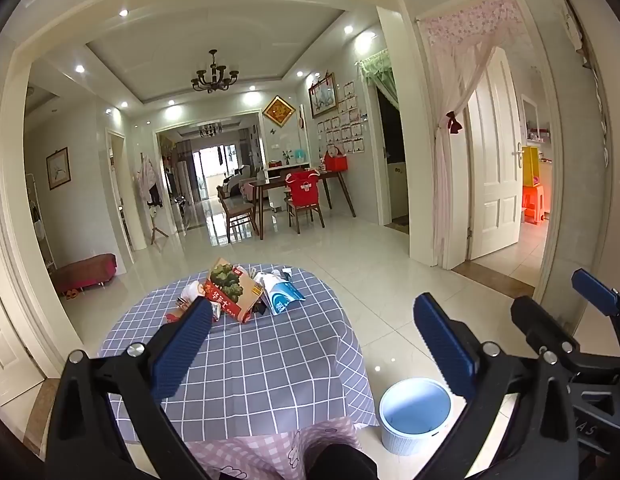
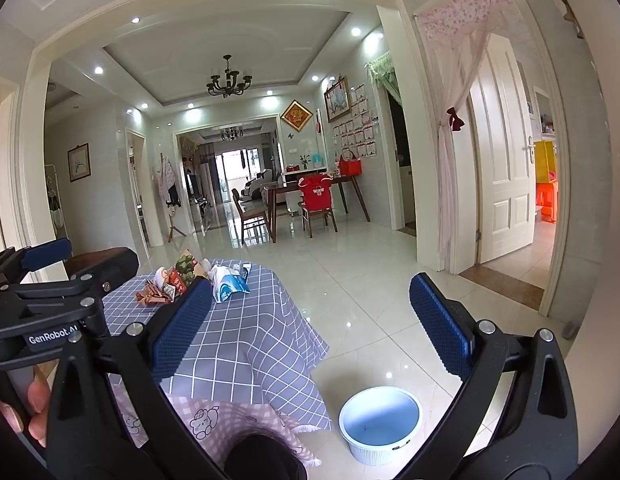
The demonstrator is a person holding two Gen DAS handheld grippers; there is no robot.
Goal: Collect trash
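A pile of trash lies at the far end of the table with the grey checked cloth (image 1: pixel 246 364): a red-and-green carton (image 1: pixel 230 294), a white-and-blue pouch (image 1: pixel 280 294) and crumpled wrappers (image 1: pixel 188 294). In the right wrist view the pouch (image 2: pixel 226 284) and wrappers (image 2: pixel 162 286) show too. A pale blue bin (image 1: pixel 414 414) stands empty on the floor right of the table, also in the right wrist view (image 2: pixel 379 418). My left gripper (image 1: pixel 310 344) is open and empty above the table's near half. My right gripper (image 2: pixel 308 328) is open and empty, over the table's right edge.
Glossy tiled floor (image 1: pixel 349 256) runs to a dining table with chairs (image 1: pixel 298 196) at the back. A doorway with a pink curtain and white door (image 1: pixel 493 176) is on the right. A red bench (image 1: pixel 86 270) stands at the left wall. A pink checked cloth (image 1: pixel 246 452) lies at the table's near edge.
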